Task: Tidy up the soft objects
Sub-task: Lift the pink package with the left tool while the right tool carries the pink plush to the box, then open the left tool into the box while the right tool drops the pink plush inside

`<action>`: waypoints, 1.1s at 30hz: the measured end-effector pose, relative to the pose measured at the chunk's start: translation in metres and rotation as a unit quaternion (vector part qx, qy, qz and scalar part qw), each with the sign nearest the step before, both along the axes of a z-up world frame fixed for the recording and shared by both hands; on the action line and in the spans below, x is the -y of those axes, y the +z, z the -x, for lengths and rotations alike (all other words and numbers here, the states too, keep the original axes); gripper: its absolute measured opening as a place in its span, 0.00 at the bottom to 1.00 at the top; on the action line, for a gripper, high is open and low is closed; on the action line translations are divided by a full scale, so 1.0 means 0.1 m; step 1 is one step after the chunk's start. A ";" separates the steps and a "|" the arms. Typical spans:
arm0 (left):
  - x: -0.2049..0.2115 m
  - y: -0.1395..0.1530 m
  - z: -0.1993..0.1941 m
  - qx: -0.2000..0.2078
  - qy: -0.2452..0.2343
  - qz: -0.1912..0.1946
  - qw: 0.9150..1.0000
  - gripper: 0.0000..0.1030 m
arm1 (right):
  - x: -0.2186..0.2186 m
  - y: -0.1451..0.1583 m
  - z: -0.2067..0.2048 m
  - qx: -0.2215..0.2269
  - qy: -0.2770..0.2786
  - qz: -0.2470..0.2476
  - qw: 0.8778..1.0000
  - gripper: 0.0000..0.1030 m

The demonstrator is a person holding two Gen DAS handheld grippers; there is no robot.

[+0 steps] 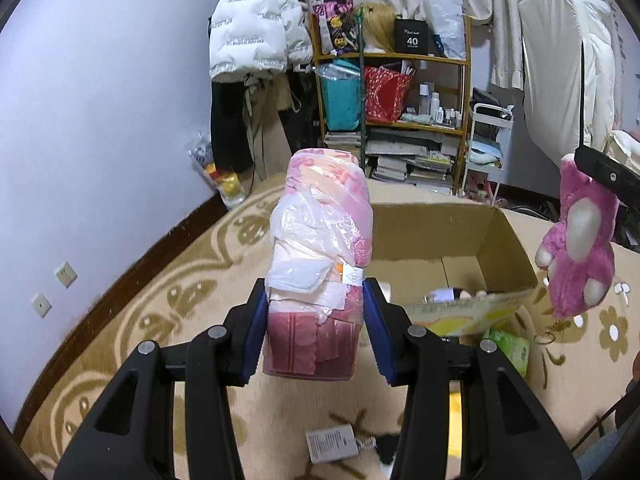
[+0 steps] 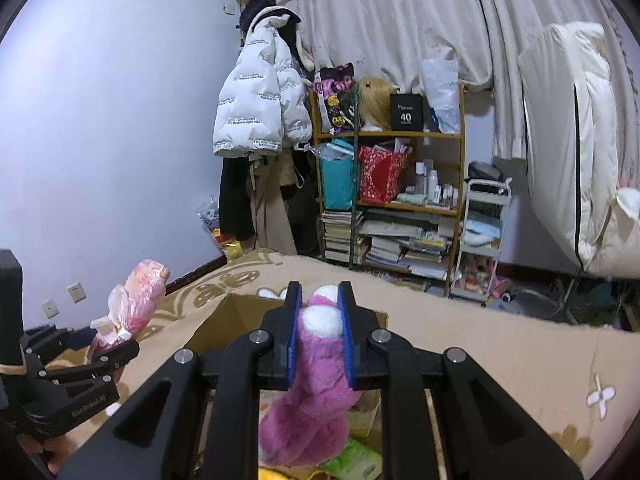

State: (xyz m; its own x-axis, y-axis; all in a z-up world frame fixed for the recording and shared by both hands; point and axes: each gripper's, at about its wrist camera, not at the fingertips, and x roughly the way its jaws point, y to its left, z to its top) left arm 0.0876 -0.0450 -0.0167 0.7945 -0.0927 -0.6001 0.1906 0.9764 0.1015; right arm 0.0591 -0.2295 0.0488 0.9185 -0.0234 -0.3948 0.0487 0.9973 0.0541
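My left gripper is shut on a pink bundle in a clear plastic bag, held up off the carpet; the right wrist view shows this pink bundle at the far left in the left gripper. My right gripper is shut on a fuzzy pink plush paw with white pads. In the left wrist view the plush paw hangs at the right, a keyring dangling below it. An open cardboard box lies on the carpet between the two grippers.
Small items lie in the box. A green tissue pack and a grey tag lie on the patterned carpet. A cluttered shelf, a hanging white jacket, a white trolley and a hanging duvet line the far wall.
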 end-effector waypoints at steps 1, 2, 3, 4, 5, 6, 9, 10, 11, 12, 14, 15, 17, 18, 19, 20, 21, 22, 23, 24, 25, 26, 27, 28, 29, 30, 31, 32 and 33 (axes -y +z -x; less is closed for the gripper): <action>0.02 0.01 -0.03 0.005 -0.003 -0.003 1.000 0.43 | 0.00 0.00 -0.02 0.001 0.001 0.004 1.000 0.18; 0.04 0.02 -0.06 0.008 -0.005 -0.004 1.000 0.43 | -0.01 0.00 -0.06 0.001 0.002 0.006 1.000 0.18; 0.06 0.03 -0.08 0.011 -0.007 -0.005 1.000 0.43 | 0.00 0.00 -0.09 0.002 0.003 0.008 1.000 0.18; 0.08 0.04 -0.10 0.013 -0.008 -0.006 1.000 0.43 | 0.00 0.00 -0.12 0.002 0.005 0.009 1.000 0.18; 0.10 0.04 -0.13 0.016 -0.010 -0.008 1.000 0.43 | 0.00 0.00 -0.15 0.002 0.006 0.010 1.000 0.18; 0.11 0.04 -0.16 0.020 -0.011 -0.009 1.000 0.43 | 0.01 -0.01 -0.19 0.003 0.006 0.013 1.000 0.18; 0.16 0.05 -0.26 0.024 -0.015 -0.008 1.000 0.43 | 0.02 -0.04 -0.27 0.005 0.008 0.021 1.000 0.18; 0.17 0.05 -0.29 0.025 -0.016 -0.008 1.000 0.43 | 0.03 -0.05 -0.30 0.007 0.010 0.023 1.000 0.18; 0.19 0.05 -0.33 0.028 -0.018 -0.009 0.999 0.43 | 0.03 -0.07 -0.33 0.007 0.011 0.025 1.000 0.18; 0.20 0.05 -0.36 0.030 -0.020 -0.009 0.999 0.43 | 0.04 -0.08 -0.36 0.007 0.011 0.025 1.000 0.18; 0.23 0.03 -0.41 0.030 -0.024 -0.012 0.999 0.43 | 0.04 -0.09 -0.39 0.006 0.014 0.021 1.000 0.18; 0.25 0.02 -0.44 0.029 -0.027 -0.013 0.999 0.43 | 0.04 -0.10 -0.42 0.006 0.015 0.020 1.000 0.18; 0.28 0.00 -0.48 0.031 -0.031 -0.016 0.999 0.43 | 0.05 -0.11 -0.47 0.008 0.018 0.022 1.000 0.18; 0.29 -0.01 -0.49 0.031 -0.033 -0.017 0.999 0.43 | 0.04 -0.12 -0.49 0.010 0.018 0.024 0.999 0.18; 0.30 -0.02 -0.51 0.030 -0.034 -0.017 0.999 0.43 | 0.04 -0.13 -0.52 0.011 0.019 0.025 0.999 0.18; 0.31 -0.03 -0.52 0.028 -0.035 -0.017 0.999 0.43 | 0.05 -0.14 -0.54 0.012 0.020 0.025 0.999 0.18; 0.32 -0.05 -0.54 0.027 -0.036 -0.016 0.999 0.43 | 0.05 -0.16 -0.56 0.013 0.021 0.026 0.999 0.18; 0.33 -0.06 -0.55 0.025 -0.038 -0.015 0.999 0.43 | 0.06 -0.17 -0.58 0.015 0.020 0.026 0.999 0.18; 0.34 -0.08 -0.56 0.023 -0.039 -0.014 0.999 0.43 | 0.07 -0.17 -0.60 0.016 0.019 0.025 0.999 0.18; 0.35 -0.09 -0.58 0.021 -0.041 -0.013 0.999 0.43 | 0.08 -0.18 -0.60 0.018 0.020 0.023 0.999 0.18; 0.36 -0.10 -0.59 0.019 -0.043 -0.011 0.999 0.43 | 0.09 -0.18 -0.61 0.021 0.021 0.020 0.999 0.18; 0.37 -0.12 -0.61 0.015 -0.046 -0.009 0.999 0.43 | 0.11 -0.18 -0.63 0.025 0.021 0.017 0.999 0.18; 0.37 -0.14 -0.61 0.013 -0.047 -0.008 0.999 0.43 | 0.12 -0.18 -0.65 0.028 0.021 0.015 0.999 0.18; 0.38 -0.16 -0.63 0.010 -0.049 -0.008 0.999 0.43 | 0.14 -0.18 -0.67 0.030 0.021 0.014 0.999 0.18; 0.39 -0.18 -0.65 0.007 -0.051 -0.008 0.999 0.43 | 0.15 -0.19 -0.69 0.033 0.021 0.012 0.999 0.18; 0.40 -0.20 -0.66 0.004 -0.052 -0.009 0.999 0.43 | 0.17 -0.21 -0.70 0.033 0.022 0.010 0.999 0.18; 0.41 -0.22 -0.67 0.002 -0.053 -0.009 0.999 0.43 | 0.16 -0.20 -0.70 0.032 0.021 0.010 0.999 0.18; 0.41 -0.25 -0.68 -0.002 -0.055 -0.009 0.998 0.43 | 0.17 -0.22 -0.71 0.031 0.022 0.008 0.999 0.18; 0.42 -0.28 -0.70 -0.007 -0.055 -0.009 0.998 0.43 | 0.18 -0.25 -0.73 0.029 0.022 0.006 0.999 0.18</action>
